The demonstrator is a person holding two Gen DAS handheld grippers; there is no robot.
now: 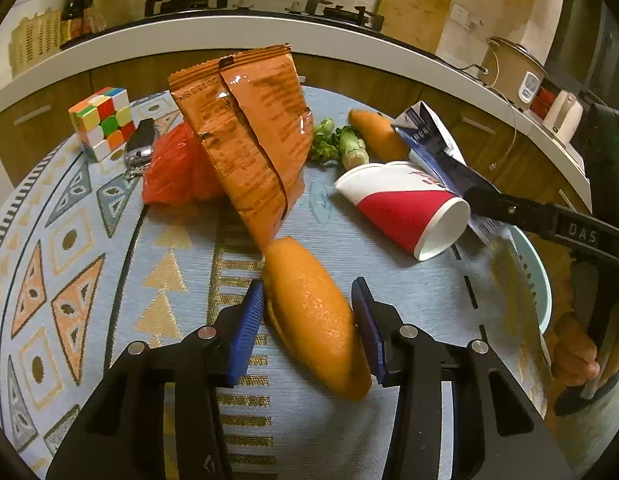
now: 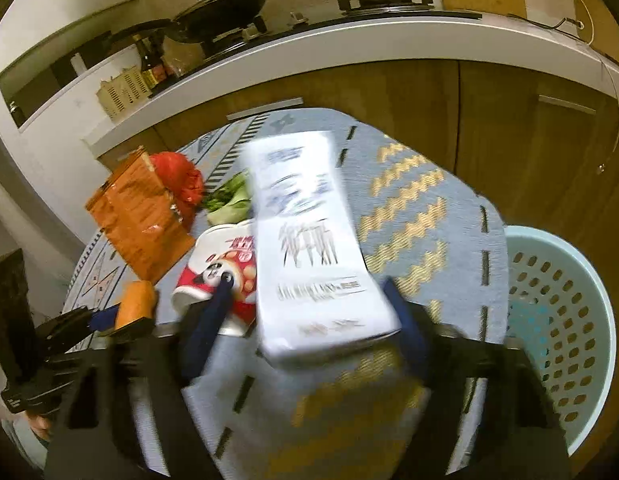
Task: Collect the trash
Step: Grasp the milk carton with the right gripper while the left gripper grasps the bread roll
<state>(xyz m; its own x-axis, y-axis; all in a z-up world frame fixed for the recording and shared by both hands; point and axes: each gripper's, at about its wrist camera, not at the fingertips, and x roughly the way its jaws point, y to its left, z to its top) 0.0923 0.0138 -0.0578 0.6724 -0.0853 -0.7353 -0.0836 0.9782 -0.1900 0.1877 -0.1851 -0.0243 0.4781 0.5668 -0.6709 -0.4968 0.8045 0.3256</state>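
My left gripper point(image 1: 307, 316) is shut on an orange peel point(image 1: 315, 320) just above the patterned tablecloth. My right gripper point(image 2: 309, 316) is shut on a white and blue milk carton point(image 2: 309, 236), lifted over the table; it is blurred. The carton also shows in the left wrist view point(image 1: 433, 148). An orange snack bag point(image 1: 249, 136), a red plastic bag point(image 1: 173, 172) and a red and white paper cup point(image 1: 405, 204) on its side lie on the table. A light blue perforated basket point(image 2: 561, 320) stands at the table's right edge.
A carrot point(image 1: 377, 134) and green vegetable scraps point(image 1: 341, 146) lie at the far side. A Rubik's cube point(image 1: 103, 122) and a car key point(image 1: 139, 144) sit at the far left. A kitchen counter point(image 1: 229, 36) with stove and rice cooker point(image 1: 513, 70) runs behind.
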